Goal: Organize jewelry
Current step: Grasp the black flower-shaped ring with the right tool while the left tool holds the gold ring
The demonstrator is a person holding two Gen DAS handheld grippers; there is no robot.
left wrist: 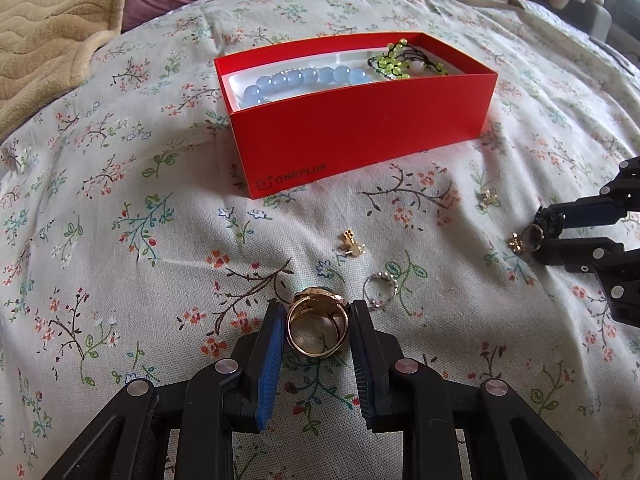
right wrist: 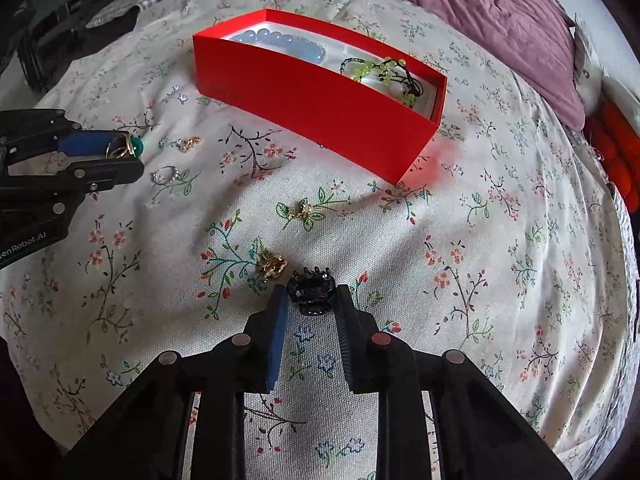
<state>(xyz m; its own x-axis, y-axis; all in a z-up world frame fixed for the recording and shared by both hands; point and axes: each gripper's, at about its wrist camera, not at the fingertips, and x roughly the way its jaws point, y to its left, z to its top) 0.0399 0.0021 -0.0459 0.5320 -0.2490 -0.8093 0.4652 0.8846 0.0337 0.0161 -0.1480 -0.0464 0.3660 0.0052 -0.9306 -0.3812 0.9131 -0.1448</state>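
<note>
On the bed, both grippers sit low over the floral sheet [left wrist: 120,280]. Left gripper [left wrist: 318,322] is clamped on the gold ring [left wrist: 316,326] w/ green stone; right gripper [right wrist: 313,298] is clamped on a dark ring [right wrist: 311,291]. Red box [left wrist: 360,120] lies ahead, well apart, blue beads [left wrist: 304,80] already inside. Risk: smooth round band could roll out btwn the pads during the carry & vanish in fabric folds. Gold earring [right wrist: 272,266] sits just beside the right gripper, so a swing may knock it.

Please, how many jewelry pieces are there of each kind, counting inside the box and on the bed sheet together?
Bead bracelets: 2 (blue bracelet, green bracelet)
Rings: 3 (gold ring in left tongs, dark ring in right tongs, silver ring loose)
Small gold pieces: 3
Total: 8
</note>
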